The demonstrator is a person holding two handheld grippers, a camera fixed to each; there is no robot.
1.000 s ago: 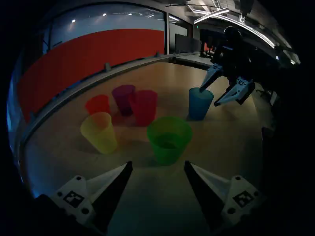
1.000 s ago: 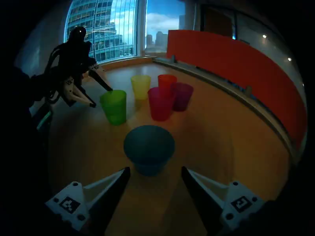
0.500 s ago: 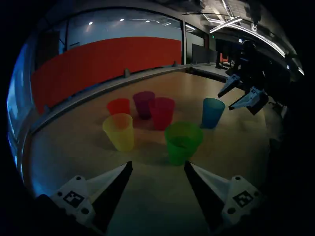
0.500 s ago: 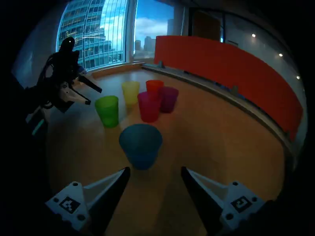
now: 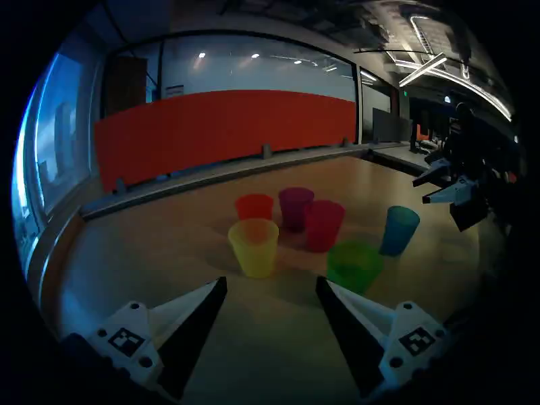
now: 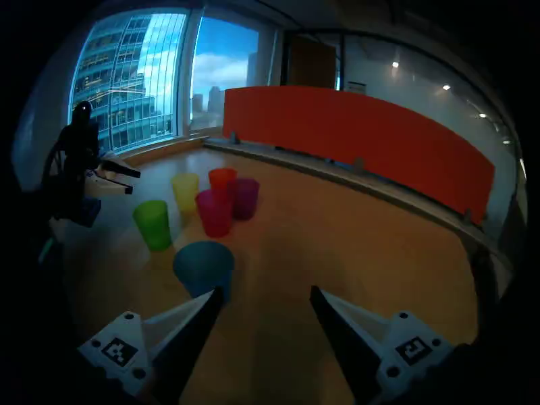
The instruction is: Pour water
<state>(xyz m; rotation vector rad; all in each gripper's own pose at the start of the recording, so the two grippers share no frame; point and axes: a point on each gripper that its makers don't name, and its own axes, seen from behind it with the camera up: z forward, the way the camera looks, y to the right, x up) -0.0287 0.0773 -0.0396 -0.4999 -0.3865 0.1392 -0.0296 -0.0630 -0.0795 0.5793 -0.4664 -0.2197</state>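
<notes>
Six translucent plastic cups stand upright in a loose cluster on the wooden table [image 5: 169, 223]. In the left gripper view they run, left to right:
- the yellow cup [image 5: 254, 248] in front
- the orange cup [image 5: 254, 206] just behind it
- the purple cup [image 5: 295, 208]
- the red cup [image 5: 324, 225] close beside the purple one
- the green cup [image 5: 354, 265], the nearest
- the blue cup [image 5: 399, 230], a little apart

All of them open upward. In this dim light I cannot tell whether any holds water.

The left claw [image 5: 268, 282] is spread apart and holds nothing. The green cup sits just past its right-hand finger. The right claw [image 5: 419, 192] hangs in the air beyond the blue cup, with its fingers apart too.

In the right gripper view, tall windows [image 6: 128, 88] fill the left. The left claw hangs there above the table's near edge, and the green cup is the one closest to it. The blue cup stands just ahead of the right claw's left-hand finger, not between the fingers. To the right of the cups, bare wood runs wide and open to a raised rail [image 6: 378, 190] under a long orange partition [image 6: 358, 142].
</notes>
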